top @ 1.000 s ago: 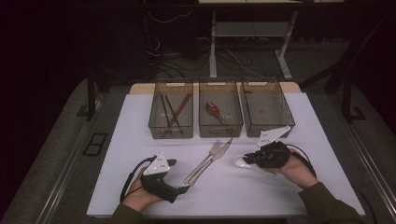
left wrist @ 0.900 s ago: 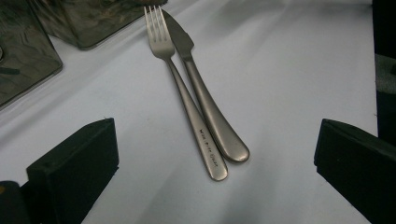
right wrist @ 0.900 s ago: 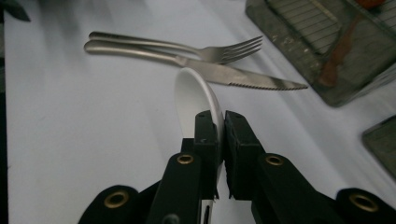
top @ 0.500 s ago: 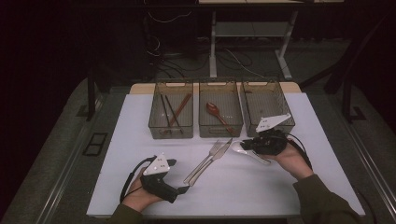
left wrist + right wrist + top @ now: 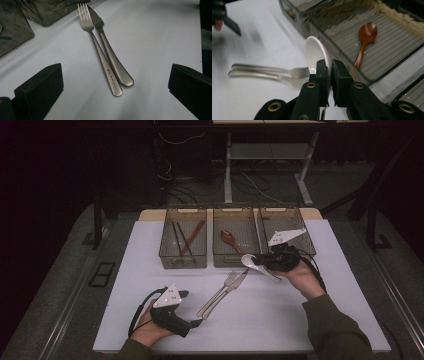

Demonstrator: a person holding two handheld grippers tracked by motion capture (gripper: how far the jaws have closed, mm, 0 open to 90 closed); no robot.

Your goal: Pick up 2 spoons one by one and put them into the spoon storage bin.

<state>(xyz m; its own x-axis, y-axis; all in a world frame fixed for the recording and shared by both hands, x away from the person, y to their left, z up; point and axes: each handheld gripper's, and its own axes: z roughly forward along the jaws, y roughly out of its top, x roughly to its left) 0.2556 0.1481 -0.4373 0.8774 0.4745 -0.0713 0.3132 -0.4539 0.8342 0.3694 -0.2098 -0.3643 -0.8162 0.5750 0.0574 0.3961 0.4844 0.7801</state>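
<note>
My right gripper (image 5: 260, 262) (image 5: 330, 67) is shut on a white spoon (image 5: 250, 261) (image 5: 315, 51), held in the air just in front of the middle basket (image 5: 235, 265). The spoon's bowl points left. A brown wooden spoon (image 5: 230, 239) (image 5: 365, 37) lies inside that basket. A metal fork (image 5: 222, 290) (image 5: 100, 50) and knife (image 5: 236, 281) (image 5: 111, 56) lie side by side on the white table. My left gripper (image 5: 197, 322) (image 5: 116, 83) rests at their handle ends with its jaws wide open, one on each side of the two handles, touching neither.
Three clear baskets stand in a row at the back of the table (image 5: 310, 320). The left basket (image 5: 183, 265) holds chopsticks (image 5: 182, 240), and I see nothing inside the right basket (image 5: 300, 227). Beyond the table lies a dark floor with cables and desk legs.
The right gripper has lifted the white spoon off the table and carried it up and towards the front of the middle basket. The left gripper, fork and knife stayed put.
</note>
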